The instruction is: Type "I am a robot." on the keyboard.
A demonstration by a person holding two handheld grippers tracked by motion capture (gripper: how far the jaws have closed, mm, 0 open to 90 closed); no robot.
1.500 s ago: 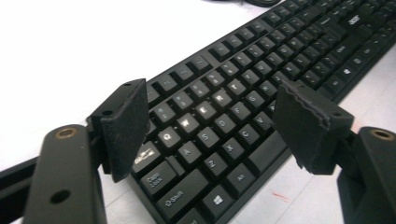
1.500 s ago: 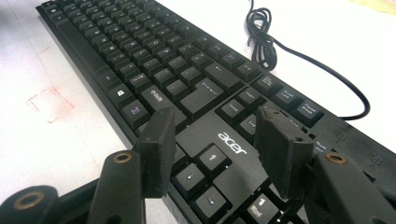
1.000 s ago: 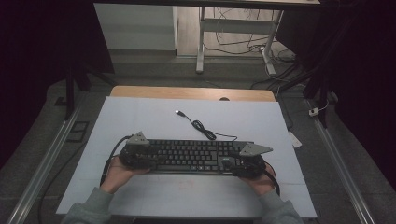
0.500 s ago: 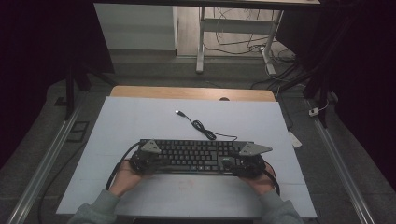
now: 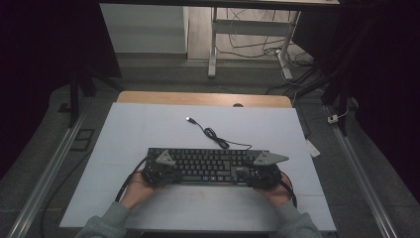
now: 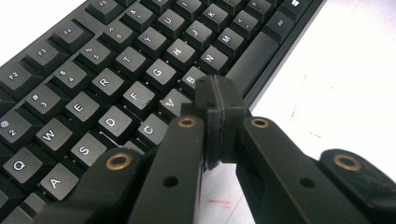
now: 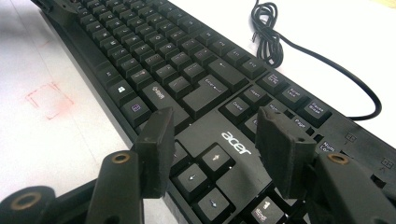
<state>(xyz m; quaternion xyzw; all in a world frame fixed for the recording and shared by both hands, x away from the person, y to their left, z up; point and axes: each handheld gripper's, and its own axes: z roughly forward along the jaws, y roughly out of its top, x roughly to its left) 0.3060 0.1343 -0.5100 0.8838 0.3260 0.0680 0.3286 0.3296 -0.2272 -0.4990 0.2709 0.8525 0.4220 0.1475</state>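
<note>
Two grippers are held over a black keyboard (image 5: 208, 166) that lies flat on the white table (image 5: 148, 129), near the person's edge and about midway across it. The left gripper (image 5: 161, 173) is placed at the keyboard's left end and the right gripper (image 5: 260, 174) at its right end, each carried in a hand that comes in from the bottom of the high view.

In the left gripper view, the left gripper (image 6: 219, 109) is seen with its jaws pressed together, pad against pad, with nothing caught between them. Its tip is poised over the front edge of the keyboard (image 6: 116, 74), close to the V and B keys; whether it touches the keys cannot be told from this angle.

In the right gripper view, the right gripper (image 7: 215, 135) is seen with its jaws spread wide, and nothing is held in them. They are set above the block of arrow keys and the maker's name printed on the keyboard (image 7: 187, 70), one jaw on either side, perhaps just clear of the surface.

A black cable (image 5: 213, 135) is led from the keyboard's back edge across the table, gathered in a small coil (image 7: 267, 35), and ended in a plug (image 5: 188, 119) lying loose on the white surface.
</note>
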